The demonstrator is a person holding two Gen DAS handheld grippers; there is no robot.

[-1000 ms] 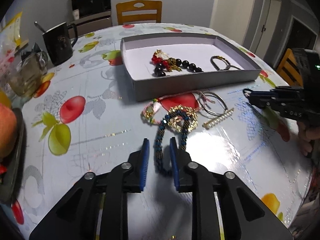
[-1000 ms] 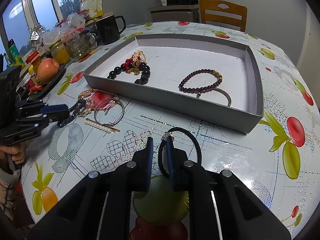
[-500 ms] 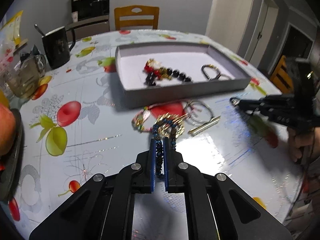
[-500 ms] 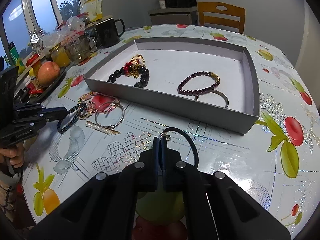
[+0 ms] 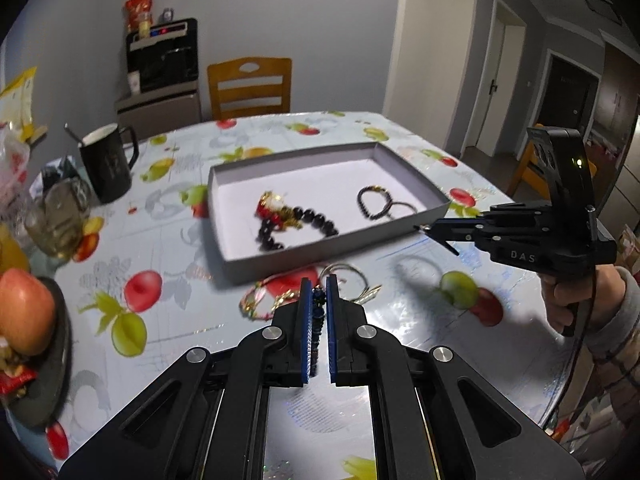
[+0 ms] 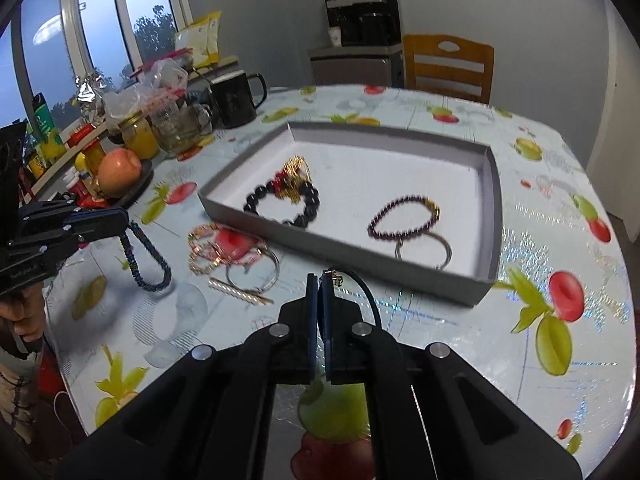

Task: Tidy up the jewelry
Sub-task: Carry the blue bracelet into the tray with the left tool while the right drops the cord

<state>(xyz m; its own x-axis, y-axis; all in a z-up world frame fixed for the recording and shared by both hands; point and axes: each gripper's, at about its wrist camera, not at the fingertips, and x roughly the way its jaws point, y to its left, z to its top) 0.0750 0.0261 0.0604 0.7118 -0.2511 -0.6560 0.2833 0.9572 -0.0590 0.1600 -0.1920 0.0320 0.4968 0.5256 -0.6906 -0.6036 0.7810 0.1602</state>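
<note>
Grey tray (image 6: 494,216) rim – tbl (image 6: 560,364) bare nearby

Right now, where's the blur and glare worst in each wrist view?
Left wrist view: motion blur smears the gold-and-red charm bracelet in the grey tray; glare whitens the tablecloth beside the left gripper. Right wrist view: the pearl hair clip streaks; fisheye bends the window frame.

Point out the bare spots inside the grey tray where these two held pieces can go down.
The grey tray is bare along its far wall and in its far right corner, beyond the dark red bead bracelet. A narrower gap lies between that bracelet and the black bead bracelet. The near left part is crowded, and loose bangles crowd the table before the near wall.
</note>
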